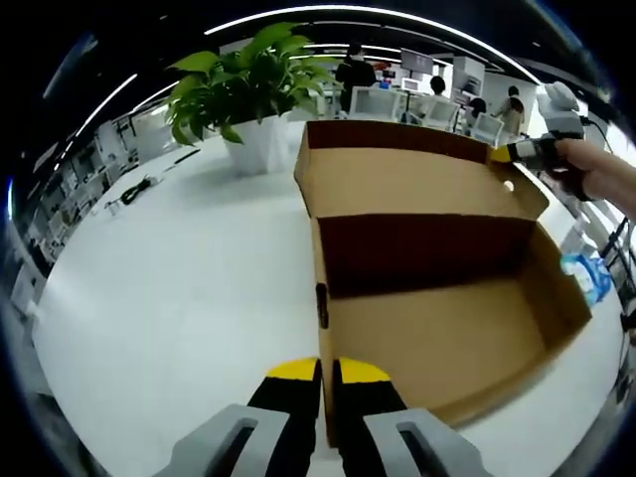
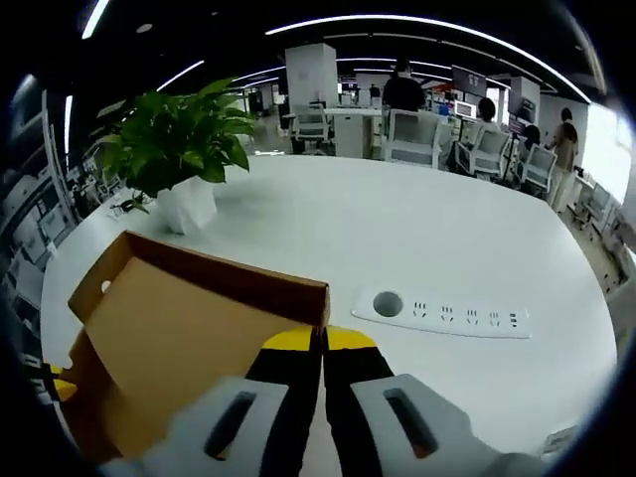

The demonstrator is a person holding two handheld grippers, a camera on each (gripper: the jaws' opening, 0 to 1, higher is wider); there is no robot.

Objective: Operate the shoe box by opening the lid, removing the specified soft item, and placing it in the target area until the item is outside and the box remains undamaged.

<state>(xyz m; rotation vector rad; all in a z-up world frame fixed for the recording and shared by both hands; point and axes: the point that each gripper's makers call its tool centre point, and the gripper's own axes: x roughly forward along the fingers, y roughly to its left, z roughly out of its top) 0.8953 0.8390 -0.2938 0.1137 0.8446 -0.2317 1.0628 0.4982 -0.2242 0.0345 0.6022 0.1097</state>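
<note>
In the left gripper view, the left tool (image 1: 329,371) is pinched onto the near corner edge of the shoe box (image 1: 447,328), which lies open on the white desk (image 1: 169,298) with its lid (image 1: 417,179) raised behind it. The right tool (image 1: 512,152), held in a person's hand (image 1: 596,174), grips the lid's far corner. A potted plant (image 1: 248,89) stands beyond the box.

In the right gripper view, the right tool (image 2: 324,340) is pressed together on the lid's (image 2: 189,328) edge. A power strip (image 2: 442,313) lies on the desk (image 2: 397,229), and the plant (image 2: 174,144) stands to the left.
</note>
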